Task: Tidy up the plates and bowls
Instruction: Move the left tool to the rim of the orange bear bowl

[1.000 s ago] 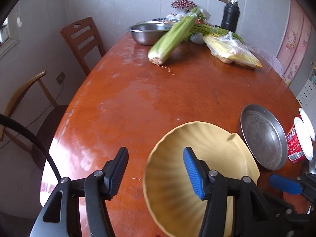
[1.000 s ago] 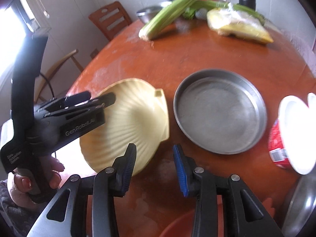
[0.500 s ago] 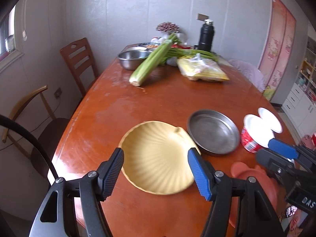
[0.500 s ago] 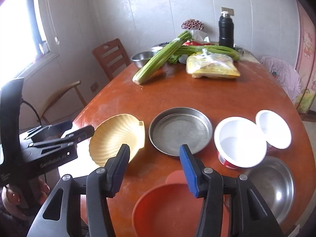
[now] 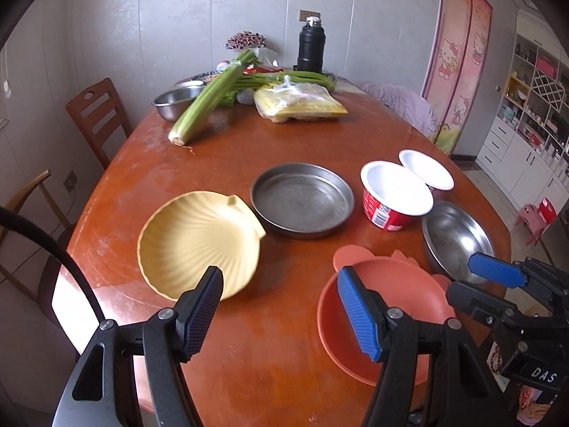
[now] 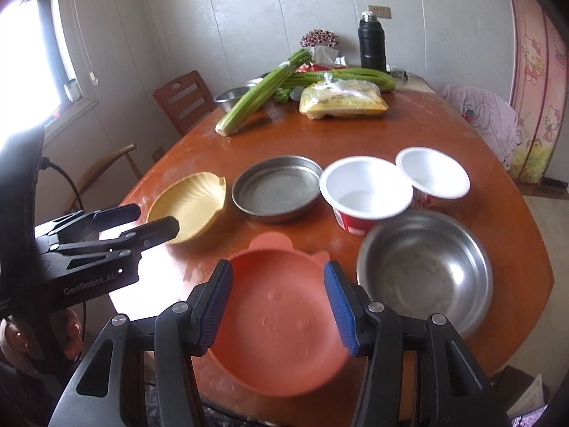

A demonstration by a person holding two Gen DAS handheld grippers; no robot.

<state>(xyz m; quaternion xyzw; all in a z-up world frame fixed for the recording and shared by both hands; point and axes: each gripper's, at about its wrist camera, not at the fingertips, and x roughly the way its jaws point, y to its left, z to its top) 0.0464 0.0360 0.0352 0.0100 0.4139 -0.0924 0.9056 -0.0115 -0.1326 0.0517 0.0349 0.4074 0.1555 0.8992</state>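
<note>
A yellow shell-shaped plate (image 5: 195, 238) (image 6: 192, 203) lies flat on the table's left side, beside a round metal pan (image 5: 302, 203) (image 6: 277, 192). Nearer me are an orange plate (image 5: 409, 284) (image 6: 277, 313) and a steel bowl (image 5: 451, 235) (image 6: 423, 274). Two white-lined red cups (image 5: 394, 195) (image 6: 432, 174) stand behind the bowl. My left gripper (image 5: 279, 277) (image 6: 156, 217) hovers open near the yellow plate's front rim, holding nothing. The right gripper (image 6: 278, 270) (image 5: 476, 284) hangs open above the orange plate, apart from it.
At the table's far end lie celery (image 5: 209, 99), a yellow bag (image 5: 298, 103), another steel bowl (image 5: 174, 101) and a black flask (image 5: 311, 46). Two wooden chairs (image 5: 97, 114) stand along the left side. The table's rounded front edge (image 6: 153, 306) is just below the grippers.
Both grippers drew back and upward from the yellow plate, which stays flat on the table. The right jaws stand wider apart. The orange plate, steel bowl and cups came into view.
</note>
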